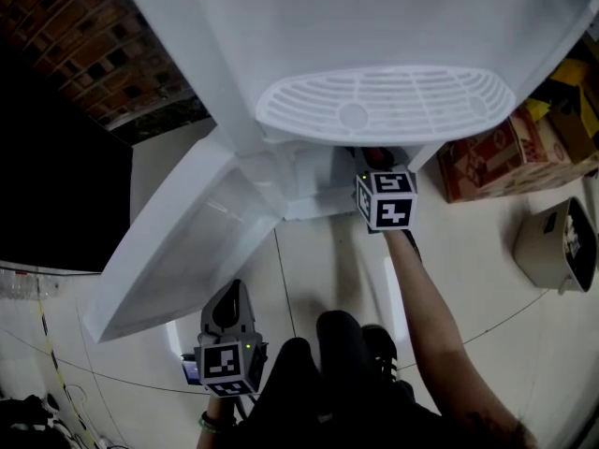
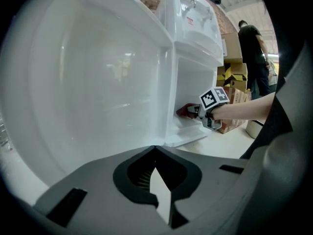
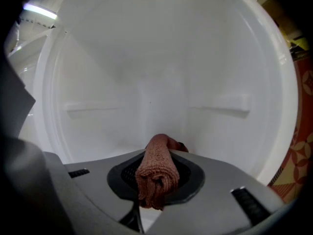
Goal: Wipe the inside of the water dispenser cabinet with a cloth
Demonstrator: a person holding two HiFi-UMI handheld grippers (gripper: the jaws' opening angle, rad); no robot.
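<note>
The white water dispenser (image 1: 374, 26) stands below me with its lower cabinet door (image 1: 187, 241) swung open to the left. My right gripper (image 1: 379, 171) reaches into the cabinet (image 2: 193, 89) and is shut on a rolled reddish-brown cloth (image 3: 156, 168). In the right gripper view, the cloth's far end pokes out toward the white back wall (image 3: 146, 82), low in the cabinet. The left gripper view shows the right gripper (image 2: 195, 111) and the cloth (image 2: 185, 110) at the cabinet floor. My left gripper (image 1: 229, 297) hangs back outside, beside the door, its jaws together and holding nothing.
The ribbed drip tray (image 1: 384, 101) juts out above the cabinet opening. Cardboard boxes (image 1: 496, 152) and a beige bin (image 1: 557, 246) sit on the floor to the right. A person (image 2: 252, 38) stands farther back. A brick wall (image 1: 84, 54) is at the left.
</note>
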